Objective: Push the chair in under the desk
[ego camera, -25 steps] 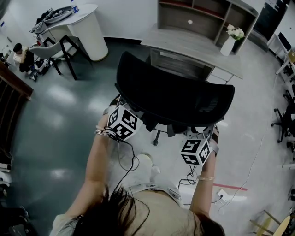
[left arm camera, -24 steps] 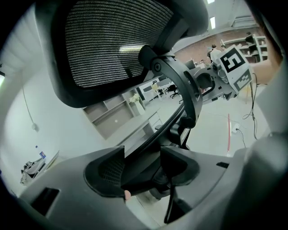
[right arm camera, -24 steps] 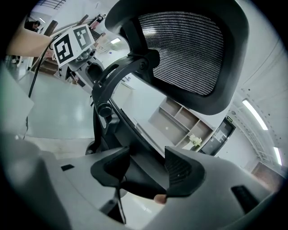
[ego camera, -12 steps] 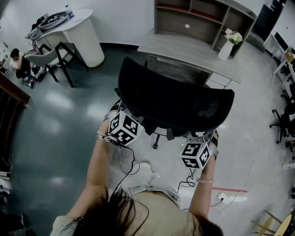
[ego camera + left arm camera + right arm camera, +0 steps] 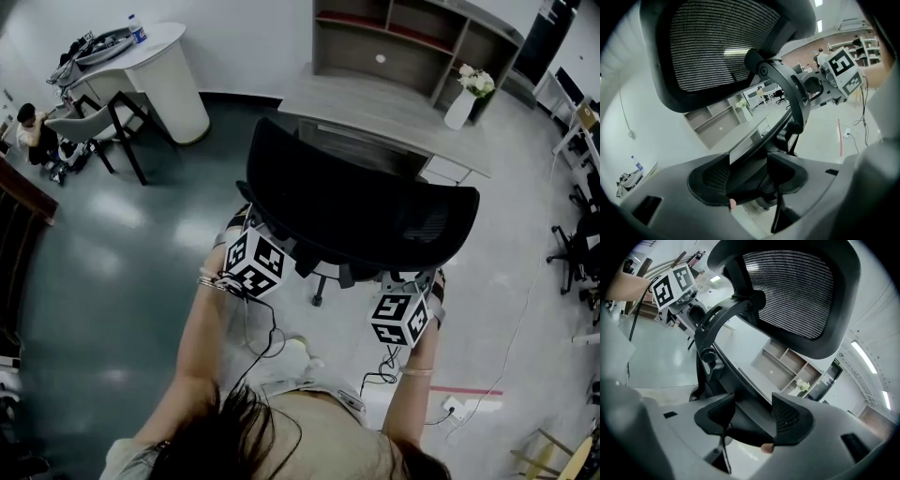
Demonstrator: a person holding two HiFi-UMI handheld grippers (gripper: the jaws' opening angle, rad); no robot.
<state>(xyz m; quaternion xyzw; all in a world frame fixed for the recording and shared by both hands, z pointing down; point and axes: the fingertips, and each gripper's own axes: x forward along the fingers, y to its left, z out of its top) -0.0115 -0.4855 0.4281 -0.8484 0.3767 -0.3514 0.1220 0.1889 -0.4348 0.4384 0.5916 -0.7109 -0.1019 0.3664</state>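
A black mesh-backed office chair [image 5: 356,211] stands on the floor in front of the grey desk [image 5: 375,94], its back towards me. Both grippers are low behind the backrest, which hides their jaws in the head view. My left gripper [image 5: 251,258] is at the chair's left side and my right gripper [image 5: 401,314] at its right. In the left gripper view the gripper [image 5: 752,180] is shut on a black bar of the chair [image 5: 722,47], armrest or seat edge. The right gripper [image 5: 754,420] clamps the matching bar below the backrest [image 5: 797,291].
An open shelf unit [image 5: 412,37] stands behind the desk, with a white vase of flowers [image 5: 464,98] at the desk's right end. A round white table [image 5: 155,61], a grey chair [image 5: 103,117] and a seated person [image 5: 28,122] are at far left. Cables [image 5: 450,403] lie on the floor.
The chair and both grippers have moved a little forward, so the backrest stands closer to the desk's front edge. Both grips are unchanged.
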